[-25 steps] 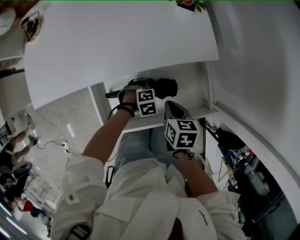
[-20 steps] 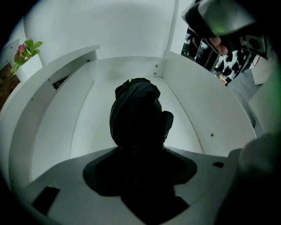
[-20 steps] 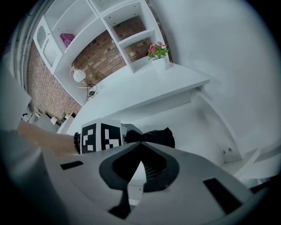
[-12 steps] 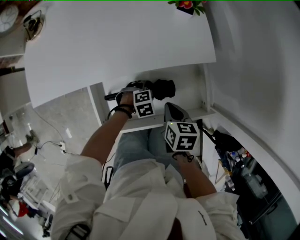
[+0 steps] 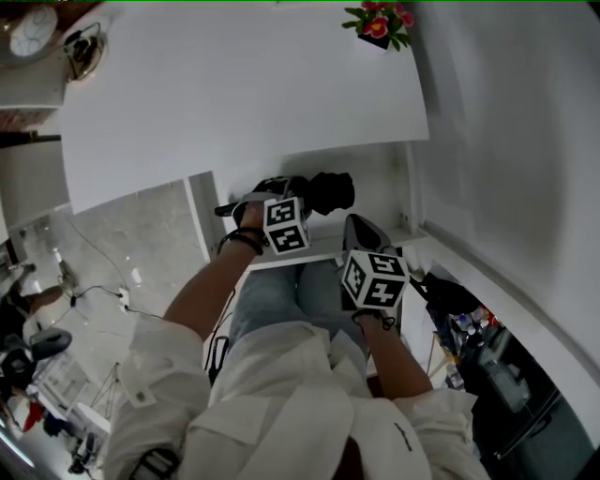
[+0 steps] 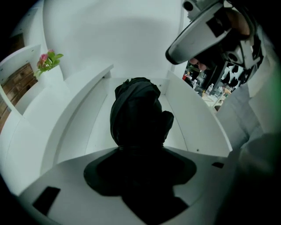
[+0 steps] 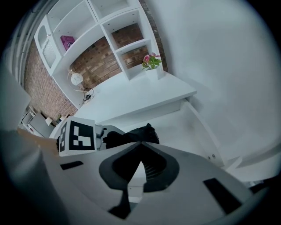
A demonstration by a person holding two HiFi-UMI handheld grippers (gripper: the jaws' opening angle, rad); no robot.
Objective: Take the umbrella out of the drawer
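Observation:
A black folded umbrella [image 5: 326, 191] [image 6: 136, 110] hangs over the open white drawer [image 5: 380, 187] [image 6: 195, 121]. My left gripper [image 5: 302, 195] [image 6: 139, 151] is shut on it. Its jaws have just been closing, with the umbrella's dark fabric bunched between them and hiding their tips. The right gripper [image 5: 360, 234] [image 7: 140, 144] hovers at the drawer's front right, behind the left one. Its tips meet and there is nothing between them. In the right gripper view the umbrella [image 7: 134, 134] and the left gripper's marker cube [image 7: 77, 137] lie just ahead of it, above the drawer [image 7: 193, 125].
A white desk top [image 5: 234, 94] overhangs the drawer, with a potted flower [image 5: 378, 24] at its far corner and a clock [image 5: 33, 28] at far left. A white wall [image 5: 506, 141] stands on the right. White shelves [image 7: 109, 26] back onto brick. There is clutter [image 5: 478, 328] on the floor at right.
The left gripper has risen with the umbrella, which now sits higher above the drawer. The right gripper has drifted a little to the right.

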